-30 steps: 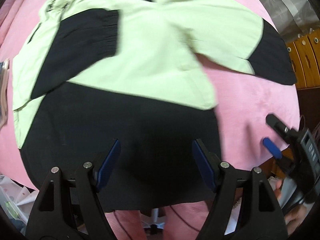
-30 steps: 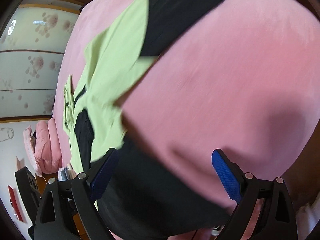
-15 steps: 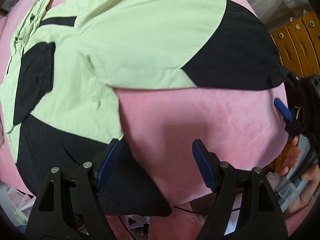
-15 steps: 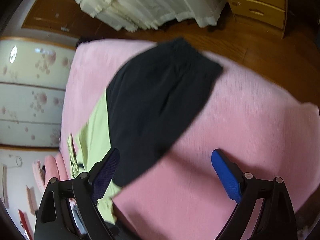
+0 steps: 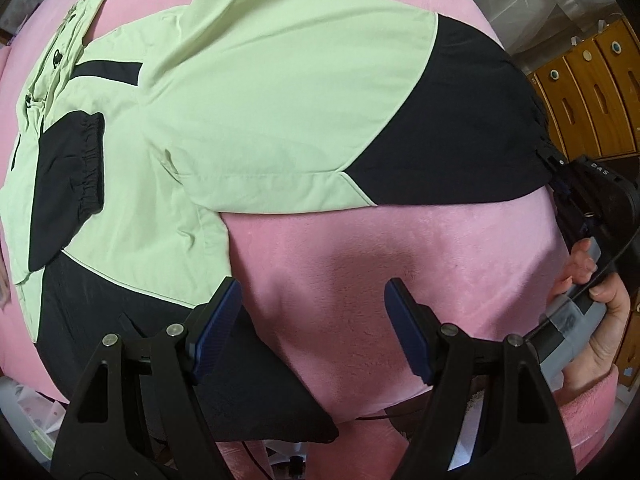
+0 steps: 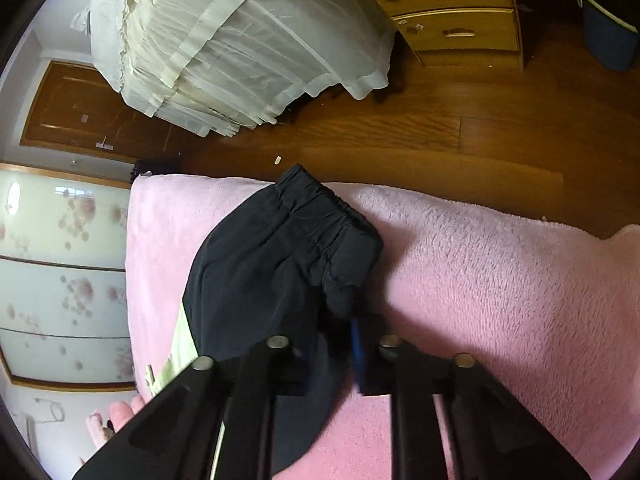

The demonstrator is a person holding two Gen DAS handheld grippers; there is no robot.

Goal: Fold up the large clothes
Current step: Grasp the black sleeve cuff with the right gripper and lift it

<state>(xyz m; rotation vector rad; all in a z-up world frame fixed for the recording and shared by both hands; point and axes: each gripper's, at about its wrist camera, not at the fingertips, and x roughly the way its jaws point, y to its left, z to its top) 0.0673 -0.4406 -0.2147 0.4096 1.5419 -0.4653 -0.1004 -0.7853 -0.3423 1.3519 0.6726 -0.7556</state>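
Observation:
A light green and black jacket [image 5: 248,120] lies spread on a pink blanket [image 5: 400,264]. One sleeve is folded across the body, its black cuff [image 5: 86,168] at the left. The other sleeve [image 5: 452,144] stretches out to the right. My right gripper [image 6: 340,344] is shut on that sleeve's black cuff [image 6: 320,236] near the blanket's edge; it also shows in the left wrist view [image 5: 560,184]. My left gripper [image 5: 316,332] is open and empty above the blanket, just right of the jacket's black hem [image 5: 248,392].
A wooden chest of drawers [image 6: 452,12] and a plastic-covered pile [image 6: 240,40] stand on the wooden floor [image 6: 400,136] beyond the blanket's edge. A dark bucket [image 6: 608,36] is at the far right. Sliding doors with a flower pattern [image 6: 60,272] are at the left.
My right gripper moved onto the outstretched sleeve's cuff and closed on it. My left gripper shifted right, from over the black hem to over bare blanket, staying open.

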